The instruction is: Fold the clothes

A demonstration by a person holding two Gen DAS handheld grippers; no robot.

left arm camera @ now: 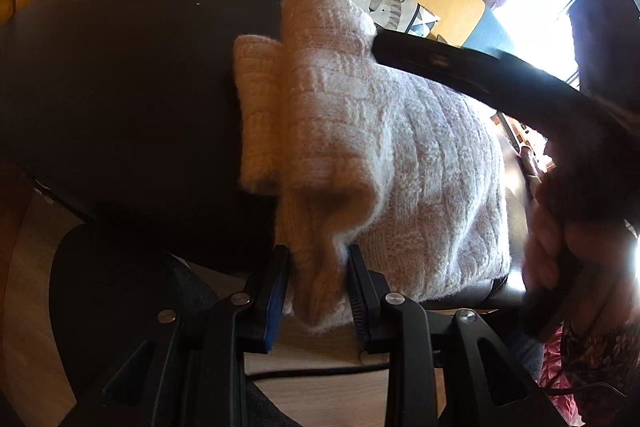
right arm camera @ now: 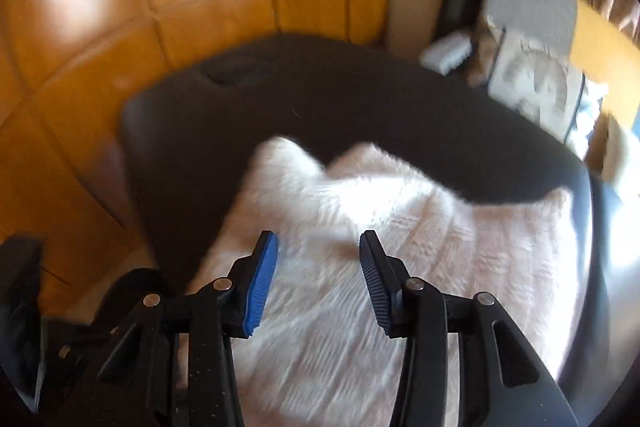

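**Holding the sweater's near edge while the other hand hangs free**

We are folding a fluffy knit sweater that is lying partly folded on the dark tabletop, with one doubled layer rolled over toward the left and a sleeve end poking out beside it. Our left gripper is pinching a bunched flap at the sweater's near edge, its jaws clenched on the knit, which is hanging over the tabletop's rim. Our right gripper is hovering above the sweater's broad middle, its jaws parted with nothing between them; that view is blurred.

We are judging the knit to be light, thick and very soft. It is likely to sag, stretch and slump rather than hold a crease, and loose fluff may slip between the pads. We are better off taking it by a ribbed hem or a doubled corner, gathering several layers, than by a single thin edge.
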